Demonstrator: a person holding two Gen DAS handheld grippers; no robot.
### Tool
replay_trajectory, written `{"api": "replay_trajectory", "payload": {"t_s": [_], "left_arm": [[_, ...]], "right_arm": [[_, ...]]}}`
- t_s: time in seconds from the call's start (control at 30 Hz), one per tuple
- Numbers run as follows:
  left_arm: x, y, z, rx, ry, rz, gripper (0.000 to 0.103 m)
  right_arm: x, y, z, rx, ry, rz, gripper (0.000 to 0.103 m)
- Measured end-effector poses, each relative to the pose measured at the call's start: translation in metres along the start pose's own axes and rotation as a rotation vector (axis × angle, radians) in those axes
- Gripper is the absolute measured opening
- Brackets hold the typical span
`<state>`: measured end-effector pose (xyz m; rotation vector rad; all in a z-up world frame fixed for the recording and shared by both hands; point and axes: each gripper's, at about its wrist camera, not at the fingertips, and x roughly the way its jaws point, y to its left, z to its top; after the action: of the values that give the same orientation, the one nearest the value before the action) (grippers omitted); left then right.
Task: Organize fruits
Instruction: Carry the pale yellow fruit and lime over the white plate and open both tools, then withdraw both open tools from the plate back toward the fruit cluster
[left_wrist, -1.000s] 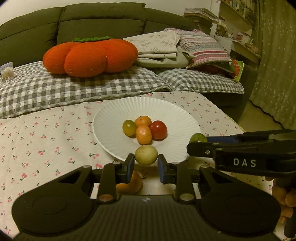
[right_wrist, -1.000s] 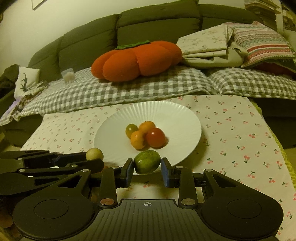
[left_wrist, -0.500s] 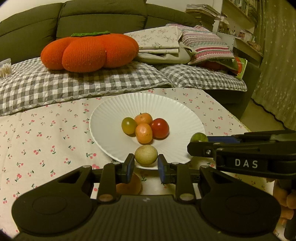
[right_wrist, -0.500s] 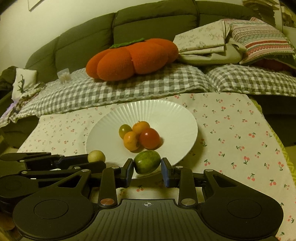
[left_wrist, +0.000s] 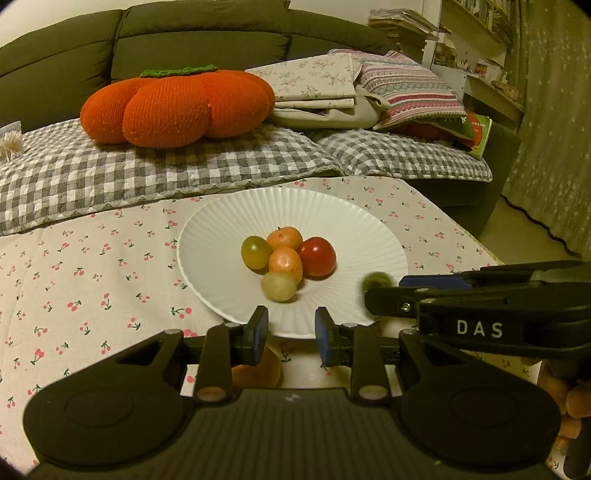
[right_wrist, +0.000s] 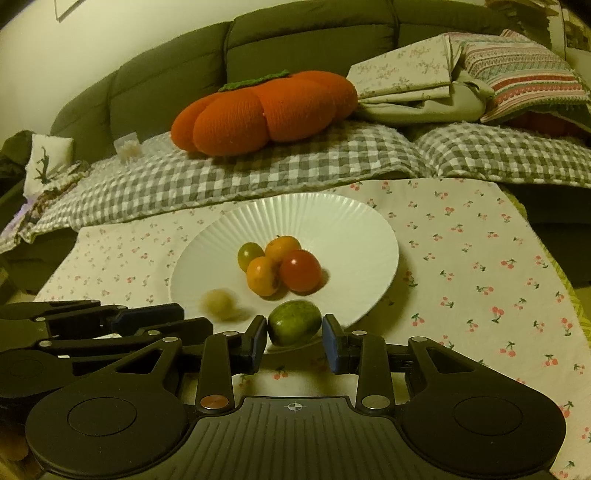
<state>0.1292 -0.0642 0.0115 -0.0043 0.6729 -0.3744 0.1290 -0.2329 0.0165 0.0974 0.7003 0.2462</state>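
Fruits sit clustered on a white ribbed plate (left_wrist: 207, 258) on the cherry-print tablecloth (left_wrist: 74, 280). At left, the left gripper (left_wrist: 289, 332) stands slightly parted and empty, a pale yellow fruit (left_wrist: 279, 286) lying free just beyond it. At right, the right gripper (right_wrist: 294, 338) is opening around a green fruit (right_wrist: 294, 322) on the plate's near rim.
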Motion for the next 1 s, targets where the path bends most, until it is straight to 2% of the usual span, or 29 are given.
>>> {"api": "replay_trajectory", "payload": {"t_s": [0.13, 0.2, 0.3, 0.37, 0.43, 0.6, 0.67, 1.0], "left_arm": [[-0.005, 0.001, -0.002, 0.000, -0.004, 0.002, 0.032], [-0.009, 0.002, -0.003, -0.003, -0.008, 0.005, 0.037], [-0.013, 0.002, -0.005, 0.000, -0.002, 0.005, 0.039], [-0.017, 0.002, -0.007, 0.004, 0.001, 0.005, 0.048], [-0.021, 0.002, -0.008, 0.007, -0.001, 0.007, 0.053], [-0.030, 0.003, -0.012, 0.017, 0.010, 0.006, 0.058], [-0.034, 0.003, -0.015, 0.018, 0.011, 0.008, 0.065], [-0.054, 0.013, -0.033, 0.011, 0.040, 0.015, 0.078]], "right_arm": [[-0.003, 0.000, 0.002, 0.005, -0.003, 0.010, 0.034], [-0.006, -0.001, 0.003, 0.008, -0.008, 0.012, 0.040], [-0.009, -0.001, 0.004, 0.014, -0.016, 0.017, 0.044], [-0.012, -0.001, 0.005, 0.014, -0.018, 0.020, 0.046], [-0.015, 0.000, 0.004, 0.015, -0.021, 0.021, 0.052], [-0.022, 0.000, 0.002, 0.013, -0.022, 0.024, 0.062], [-0.023, 0.001, 0.000, 0.006, -0.016, 0.022, 0.065], [-0.036, 0.007, -0.010, -0.037, -0.006, 0.020, 0.075]]}}
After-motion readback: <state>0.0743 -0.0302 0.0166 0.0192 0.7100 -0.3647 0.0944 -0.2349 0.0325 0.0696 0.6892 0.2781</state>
